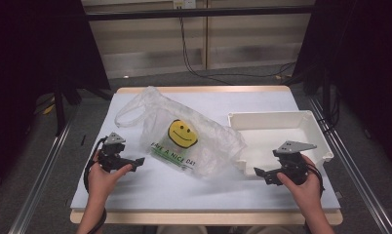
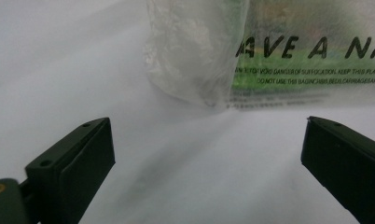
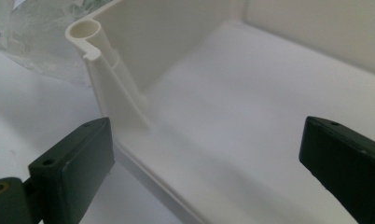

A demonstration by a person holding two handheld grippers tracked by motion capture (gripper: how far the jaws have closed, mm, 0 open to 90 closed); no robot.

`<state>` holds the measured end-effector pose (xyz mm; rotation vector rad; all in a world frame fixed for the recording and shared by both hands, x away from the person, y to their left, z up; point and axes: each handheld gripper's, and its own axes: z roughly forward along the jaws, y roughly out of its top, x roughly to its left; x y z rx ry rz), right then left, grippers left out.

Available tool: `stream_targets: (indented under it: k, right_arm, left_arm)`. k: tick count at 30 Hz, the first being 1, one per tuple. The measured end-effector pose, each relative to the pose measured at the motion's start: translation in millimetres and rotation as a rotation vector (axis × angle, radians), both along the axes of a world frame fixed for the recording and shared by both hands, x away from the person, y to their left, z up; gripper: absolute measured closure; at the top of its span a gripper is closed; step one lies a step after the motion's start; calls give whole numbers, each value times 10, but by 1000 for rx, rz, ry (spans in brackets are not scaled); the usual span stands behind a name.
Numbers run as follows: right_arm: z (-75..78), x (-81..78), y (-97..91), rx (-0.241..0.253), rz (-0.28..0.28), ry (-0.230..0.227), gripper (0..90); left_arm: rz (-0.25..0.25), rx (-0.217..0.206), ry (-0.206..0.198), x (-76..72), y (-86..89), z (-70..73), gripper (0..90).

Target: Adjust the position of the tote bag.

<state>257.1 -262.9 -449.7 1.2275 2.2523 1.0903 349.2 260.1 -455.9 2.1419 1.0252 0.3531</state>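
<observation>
Two forearms come in over the near edge of the table (image 1: 135, 195), each hand holding a set of tongs. Left tongs (image 1: 138, 161) sit low over the table at near left, jaws spread wide with nothing between them, pointing right toward the plastic bag (image 1: 184, 136). That clear bag, printed with a yellow smiley face and green lettering, lies crumpled in the middle of the table, its handle loop stretched toward the far left; the left tongs are just short of its near-left edge. Right tongs (image 1: 261, 173) hover at near right, jaws also wide and empty, aimed at the near-left corner of the white bin (image 1: 282, 117). The bin stands on the right, touching the bag's right side.
</observation>
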Motion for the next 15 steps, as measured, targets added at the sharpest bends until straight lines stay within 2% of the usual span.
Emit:
stream_targets:
  k: [3,4,5,8,10,11,13,15]
  right_arm:
    - [-4,2,12,-1,7,5,28]
    - [-5,1,14,4,5,7,28]
    - [-5,1,14,5,5,7,28]
    - [-9,2,9,10,3,11,27]
    - [-14,10,4,11,5,12,28]
    - [-16,14,5,11,4,12,28]
    - [-22,26,12,9,2,13,28]
    - [-27,32,24,10,5,14,28]
  left_arm:
    - [-27,24,-24,31,-45,7,78]
    - [-26,12,-34,44,-58,1,113]
    - [-34,2,-22,67,-59,-8,142]
    - [-13,-2,-3,96,-68,-34,274]
    - [-23,4,-20,120,-87,-39,302]
    - [-46,16,-27,142,-106,-35,334]
    - [-42,9,-69,163,-136,-14,339]
    - [-43,27,-90,200,-164,16,353]
